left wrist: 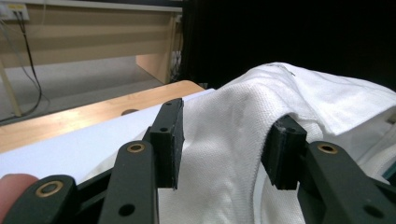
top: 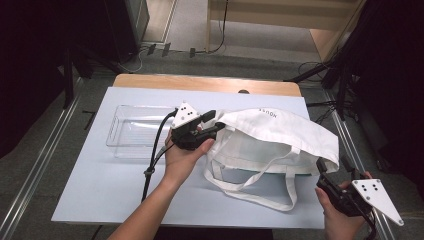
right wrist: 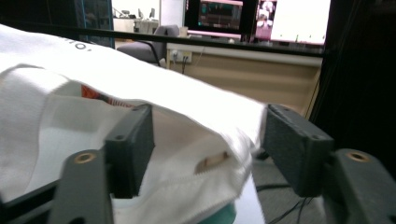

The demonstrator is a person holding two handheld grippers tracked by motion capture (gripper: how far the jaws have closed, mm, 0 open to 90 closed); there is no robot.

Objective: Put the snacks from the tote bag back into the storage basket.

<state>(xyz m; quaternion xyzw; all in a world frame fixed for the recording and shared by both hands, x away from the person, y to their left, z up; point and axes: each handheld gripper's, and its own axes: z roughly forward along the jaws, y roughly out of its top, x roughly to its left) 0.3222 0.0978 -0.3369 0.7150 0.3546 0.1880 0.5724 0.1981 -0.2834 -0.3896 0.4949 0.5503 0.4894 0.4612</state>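
At the far left of the table (top: 85, 190), which is covered by a pale blue-white sheet, lies a clear plastic tray (top: 137, 131), flat and well apart from the person's hands. Just to the right of it is the left gripper (top: 214, 123), held in the left hand (top: 182, 156), with its cable (top: 152, 155) hanging down toward the near edge of the table. Its jaws point to the right, at the left end of the white tote bag (top: 270, 137). In the left gripper view the two black jaws stand apart, and the white cloth of the bag (left wrist: 233, 126) lies between them; the right jaw is at the hem, but the pads do not press the cloth, so the grip is released. The bag itself lies on its side in the middle and right part of the table, with its opening toward the person and its two straps (top: 250, 187) spread loose on the sheet in front of it. Small grey letters are printed on its upper side. At the far right, near the corner of the table, the right hand (top: 336, 212) holds the right gripper (top: 334, 165), just beside the right end of the bag. In the right gripper view its jaws are also parted, with the folded edge of the bag (right wrist: 196, 140) between them and not pinched. Something orange (right wrist: 95, 95) shows inside the bag's opening, but I cannot tell what it is.
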